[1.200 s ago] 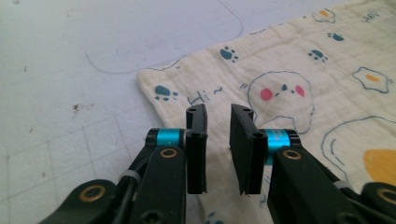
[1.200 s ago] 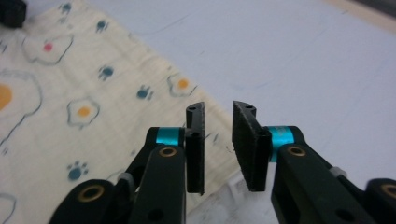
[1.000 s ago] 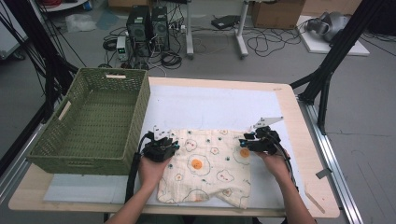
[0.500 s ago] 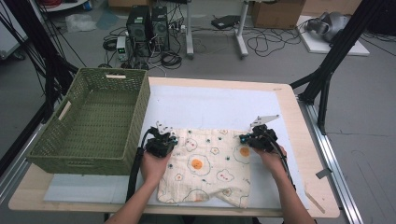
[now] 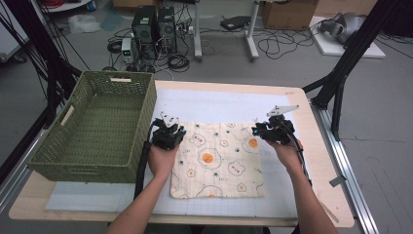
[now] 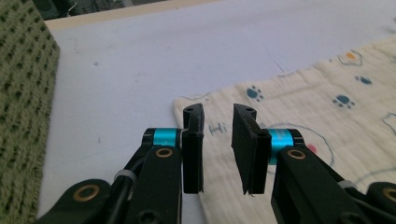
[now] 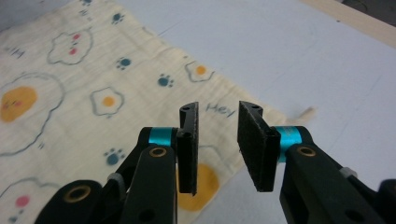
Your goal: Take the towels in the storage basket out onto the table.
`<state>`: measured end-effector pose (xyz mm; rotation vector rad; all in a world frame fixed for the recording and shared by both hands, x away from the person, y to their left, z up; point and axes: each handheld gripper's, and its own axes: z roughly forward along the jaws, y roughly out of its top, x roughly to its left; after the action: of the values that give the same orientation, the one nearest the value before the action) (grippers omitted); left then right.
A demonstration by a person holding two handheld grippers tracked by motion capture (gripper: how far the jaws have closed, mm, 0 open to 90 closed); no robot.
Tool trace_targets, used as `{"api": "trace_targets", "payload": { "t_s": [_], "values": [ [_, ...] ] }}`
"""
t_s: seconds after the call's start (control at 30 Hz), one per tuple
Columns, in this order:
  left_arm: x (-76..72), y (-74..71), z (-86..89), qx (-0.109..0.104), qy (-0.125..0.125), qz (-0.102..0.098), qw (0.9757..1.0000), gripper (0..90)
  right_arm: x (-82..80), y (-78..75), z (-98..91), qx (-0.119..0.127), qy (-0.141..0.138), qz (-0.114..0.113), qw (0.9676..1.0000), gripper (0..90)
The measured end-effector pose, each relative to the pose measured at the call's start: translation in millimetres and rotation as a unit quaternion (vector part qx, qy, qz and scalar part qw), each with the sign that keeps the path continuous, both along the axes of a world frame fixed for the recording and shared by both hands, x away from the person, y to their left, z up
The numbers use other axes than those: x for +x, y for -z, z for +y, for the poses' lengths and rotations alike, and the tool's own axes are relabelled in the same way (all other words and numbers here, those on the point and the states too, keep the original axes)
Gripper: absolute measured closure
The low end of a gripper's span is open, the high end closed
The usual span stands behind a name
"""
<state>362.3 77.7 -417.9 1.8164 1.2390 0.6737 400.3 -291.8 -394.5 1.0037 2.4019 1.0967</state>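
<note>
Egg-print cloth [image 5: 217, 159] lay flat, looked thin, limp; best pinched at far corners; left gripper [image 6: 218, 122] and right gripper [image 7: 218, 122] had just been opening, jaws narrowly apart, nothing between them.

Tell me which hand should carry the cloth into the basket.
Left, probably. The left claw hovers open over the cloth corner beside the basket; the right claw, also open, is at the far corner.

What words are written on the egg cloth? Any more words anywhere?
"Hi": on the cloth, near its corner, in the left gripper view.
"Hey": on the same cloth, near its edge, in the right gripper view.
A fainter word at that view's left edge is too blurred to read.
The basket has a pale tag, unreadable.
</note>
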Motion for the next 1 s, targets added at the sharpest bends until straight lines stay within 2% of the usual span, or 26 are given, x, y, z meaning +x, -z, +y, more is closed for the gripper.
{"api": "trace_targets", "payload": {
  "t_s": [0.03,0.1,0.13,0.2,0.3,0.33,0.4,0.43,0.47,0.5,0.57,0.6,0.7,0.73,0.77,0.83,0.9,0.93,1.0],
  "values": [
    [-3.0,0.4,0.4,-0.005,0.007,0.004,1.0,73.1,-4.2,1.3,-1.0,0.004,-0.006,0.003,1.0,66.1],
    [-11.5,1.3,-0.2,0.003,0.023,0.002,0.9997,72.4,-16.4,4.5,-3.8,0.016,-0.017,0.006,0.9997,63.9],
    [-15.9,2.2,0.0,0.006,0.031,0.003,0.9995,72.3,-22.0,5.4,-4.6,0.013,-0.026,0.013,0.9995,62.0],
    [-25.0,2.8,0.5,0.007,0.047,0.008,0.9988,71.3,-38.6,6.9,-6.9,0.02,-0.037,-0.002,0.9991,61.6],
    [-40.4,1.9,2.6,0.001,0.068,0.009,0.9977,70.0,-60.4,10.7,-9.4,0.032,-0.059,0.005,0.9977,58.5],
    [-45.9,1.1,2.8,0.005,0.075,0.01,0.9971,69.6,-67.6,13.1,-9.8,0.036,-0.071,0.007,0.9968,57.8],
    [-56.8,1.1,4.4,0.004,0.088,0.004,0.9961,67.7,-82.3,17.9,-10.0,0.028,-0.092,0.004,0.9954,56.3],
    [-64.8,2.7,6.0,0.011,0.097,0.002,0.9953,67.3,-87.7,19.6,-10.5,0.03,-0.098,0.004,0.9947,56.3],
    [-70.9,4.5,8.0,0.015,0.101,0.007,0.9948,66.6,-95.4,22.6,-11.5,0.035,-0.109,0.004,0.9934,56.3],
    [-77.2,6.8,10.4,0.01,0.107,0.01,0.9941,65.1,-101.0,25.4,-12.2,0.035,-0.115,0.004,0.9928,56.3],
    [-89.7,11.1,14.5,0.018,0.119,0.011,0.9927,64.3,-110.6,31.7,-13.2,0.038,-0.129,0.015,0.9908,57.9],
    [-95.3,12.6,17.0,0.012,0.126,0.016,0.9918,63.2,-114.4,35.5,-13.1,0.038,-0.139,0.021,0.9893,58.9],
    [-111.0,15.5,22.7,0.009,0.142,0.017,0.9896,61.3,-124.4,43.6,-10.9,0.028,-0.163,0.043,0.9853,61.8],
    [-115.0,16.1,24.0,0.0,0.153,0.019,0.9881,61.0,-127.3,44.7,-10.0,0.026,-0.17,0.047,0.984,62.4],
    [-118.0,16.5,24.3,0.003,0.164,0.021,0.9863,60.5,-129.8,45.1,-9.1,0.022,-0.173,0.047,0.9835,63.2],
    [-120.9,17.4,22.4,0.019,0.186,0.03,0.9819,59.4,-133.4,48.1,-6.6,0.007,-0.177,0.053,0.9827,65.2],
    [-120.4,18.8,20.7,0.026,0.2,0.034,0.9789,60.7,-135.5,49.1,-5.9,0.003,-0.175,0.047,0.9834,69.8],
    [-119.1,20.2,19.9,0.025,0.206,0.045,0.9772,62.1,-135.3,48.9,-5.8,0.003,-0.175,0.049,0.9834,74.5],
    [-118.7,24.2,17.8,0.04,0.22,0.056,0.9731,66.9,-135.5,49.1,-5.7,0.002,-0.176,0.049,0.9831,81.3]
  ]
}}
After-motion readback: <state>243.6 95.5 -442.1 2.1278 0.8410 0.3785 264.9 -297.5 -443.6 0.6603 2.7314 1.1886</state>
